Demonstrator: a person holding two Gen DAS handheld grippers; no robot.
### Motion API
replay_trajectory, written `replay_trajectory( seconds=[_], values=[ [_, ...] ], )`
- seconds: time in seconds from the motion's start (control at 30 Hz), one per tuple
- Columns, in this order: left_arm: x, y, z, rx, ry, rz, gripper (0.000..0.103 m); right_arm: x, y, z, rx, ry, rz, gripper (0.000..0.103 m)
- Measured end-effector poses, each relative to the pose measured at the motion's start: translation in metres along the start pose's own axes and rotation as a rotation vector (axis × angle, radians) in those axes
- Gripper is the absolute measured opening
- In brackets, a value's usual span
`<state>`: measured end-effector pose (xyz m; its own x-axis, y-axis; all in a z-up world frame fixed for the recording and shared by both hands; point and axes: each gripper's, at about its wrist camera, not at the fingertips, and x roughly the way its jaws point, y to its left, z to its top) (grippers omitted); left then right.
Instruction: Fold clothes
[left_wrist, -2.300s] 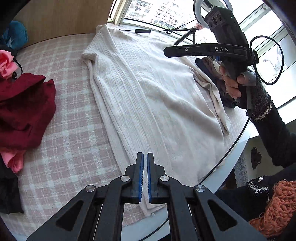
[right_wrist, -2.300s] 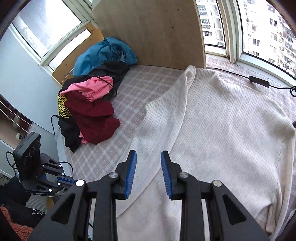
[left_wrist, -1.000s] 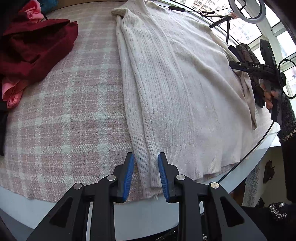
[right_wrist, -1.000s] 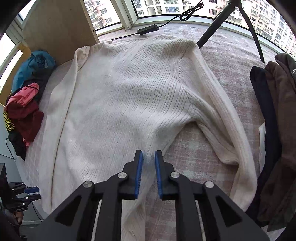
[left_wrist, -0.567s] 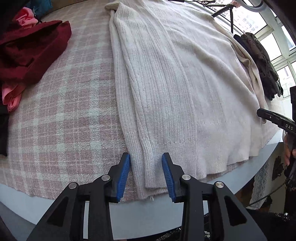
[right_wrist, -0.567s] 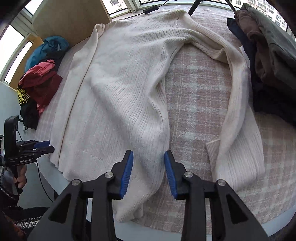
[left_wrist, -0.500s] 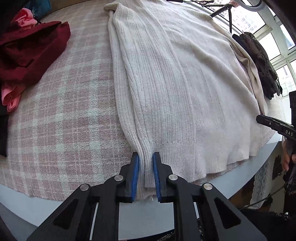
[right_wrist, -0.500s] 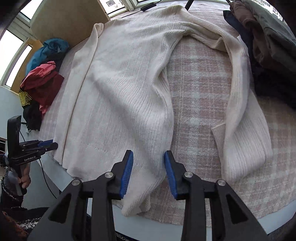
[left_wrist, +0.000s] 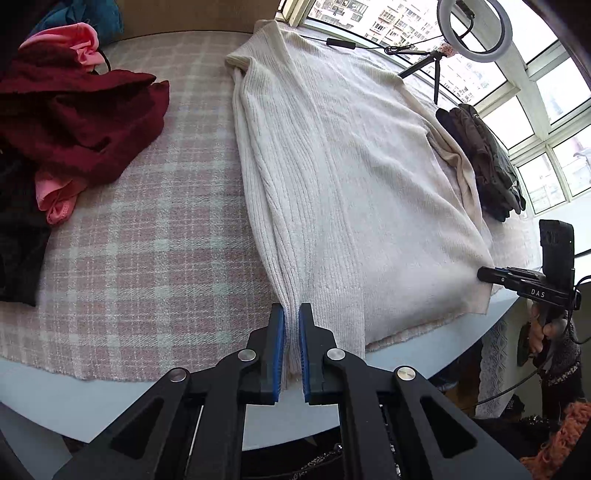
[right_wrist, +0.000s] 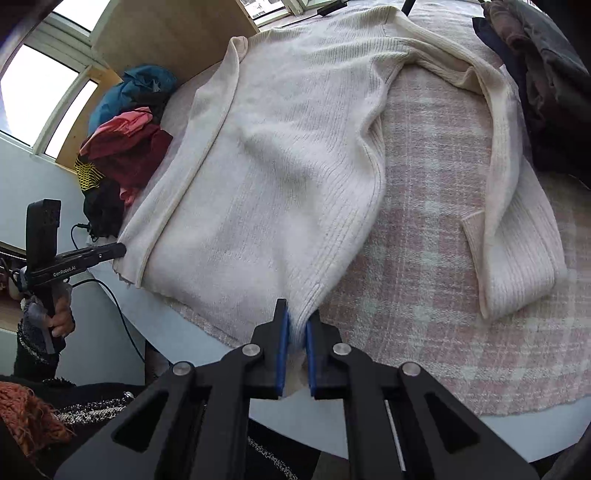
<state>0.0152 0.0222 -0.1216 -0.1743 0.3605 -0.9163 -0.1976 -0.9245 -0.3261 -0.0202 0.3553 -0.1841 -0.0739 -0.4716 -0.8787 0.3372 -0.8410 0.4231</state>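
The left tool (left_wrist: 291, 345) and right tool (right_wrist: 294, 354), jaws just closing, each pinch the cream sweater's (right_wrist: 280, 177) hem at the surface's (left_wrist: 155, 236) near edge.

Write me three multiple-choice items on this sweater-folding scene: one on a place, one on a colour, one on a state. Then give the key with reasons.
1. Where does the dark red garment lie in the left wrist view?
A. On the sweater
B. Left of the sweater, on the checked cloth
C. On the floor

2. What colour is the sweater?
A. Cream
B. Navy
C. Green

3. What is the left gripper doing?
A. Standing open above the table
B. Shut on the sweater
C. Holding the ring light

Key:
1 B: it sits in the pile on the checked cloth, apart from the sweater.
2 A: its ribbed knit is cream in both views.
3 B: its blue pads pinch the hem edge, as the right gripper does.
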Motion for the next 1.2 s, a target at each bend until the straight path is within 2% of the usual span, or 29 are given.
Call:
replay_trajectory(
  seconds=[0.07,0.13,0.2,0.23,0.27,0.33,0.4,0.53,0.63,0.7,0.73,0.77,0.8,0.83,0.9,0.97,1.07,1.13,1.2],
  values=[
    [0.004,0.002,-0.003,0.007,0.008,0.022,0.007,-0.002,0.0,-0.003,-0.016,0.015,-0.007,0.008],
    [0.007,0.005,-0.006,0.015,0.016,0.045,0.007,0.01,0.005,-0.007,-0.046,0.092,-0.049,0.012],
    [0.042,0.008,0.021,0.006,0.044,0.052,0.007,0.013,0.005,-0.003,-0.051,0.121,-0.072,0.014],
    [0.048,0.008,0.021,0.013,0.051,0.06,0.007,0.012,0.004,0.001,-0.049,0.126,-0.08,0.018],
    [0.053,0.007,0.021,0.021,0.057,0.068,0.007,0.007,0.003,0.008,-0.048,0.112,-0.085,0.021],
    [0.061,0.005,0.019,0.04,0.065,0.09,0.007,-0.013,-0.001,0.031,-0.054,0.037,-0.089,0.04],
    [0.063,0.006,0.018,0.04,0.07,0.085,0.007,-0.028,-0.007,0.064,-0.071,-0.044,-0.111,0.045],
    [0.065,0.006,0.016,0.027,0.071,0.089,0.007,-0.02,-0.032,0.151,0.003,-0.153,-0.183,0.045],
    [0.069,0.003,0.018,0.026,0.072,0.102,0.007,0.013,-0.058,0.211,0.124,-0.143,-0.21,0.045],
    [0.072,0.001,0.02,0.023,0.072,0.104,0.007,0.032,-0.067,0.233,0.176,-0.137,-0.19,0.045],
    [0.072,0.001,0.02,0.022,0.072,0.106,0.007,0.037,-0.069,0.239,0.169,-0.135,-0.201,0.04],
    [0.072,0.001,0.02,0.018,0.072,0.106,0.007,0.04,-0.067,0.241,0.14,-0.131,-0.243,0.031],
    [0.072,0.001,0.02,0.015,0.072,0.106,0.007,0.043,-0.066,0.244,0.112,-0.126,-0.285,0.008],
    [0.072,0.001,0.02,0.012,0.072,0.106,0.007,0.044,-0.064,0.245,0.082,-0.128,-0.334,0.006],
    [0.073,0.003,0.02,0.002,0.07,0.103,0.007,0.041,-0.062,0.245,0.029,-0.133,-0.422,0.007],
    [0.078,0.005,0.023,-0.005,0.069,0.099,0.007,0.039,-0.058,0.247,0.03,-0.085,-0.413,0.008],
    [0.077,0.005,0.022,-0.013,0.065,0.093,0.007,0.011,-0.024,0.243,-0.004,-0.116,-0.436,0.013],
    [0.077,0.005,0.022,-0.017,0.063,0.088,0.007,-0.011,0.014,0.244,-0.071,-0.18,-0.371,0.024],
    [0.074,0.004,0.02,-0.016,0.062,0.082,0.007,-0.004,0.058,0.265,-0.132,-0.195,-0.245,0.033]
  ],
)
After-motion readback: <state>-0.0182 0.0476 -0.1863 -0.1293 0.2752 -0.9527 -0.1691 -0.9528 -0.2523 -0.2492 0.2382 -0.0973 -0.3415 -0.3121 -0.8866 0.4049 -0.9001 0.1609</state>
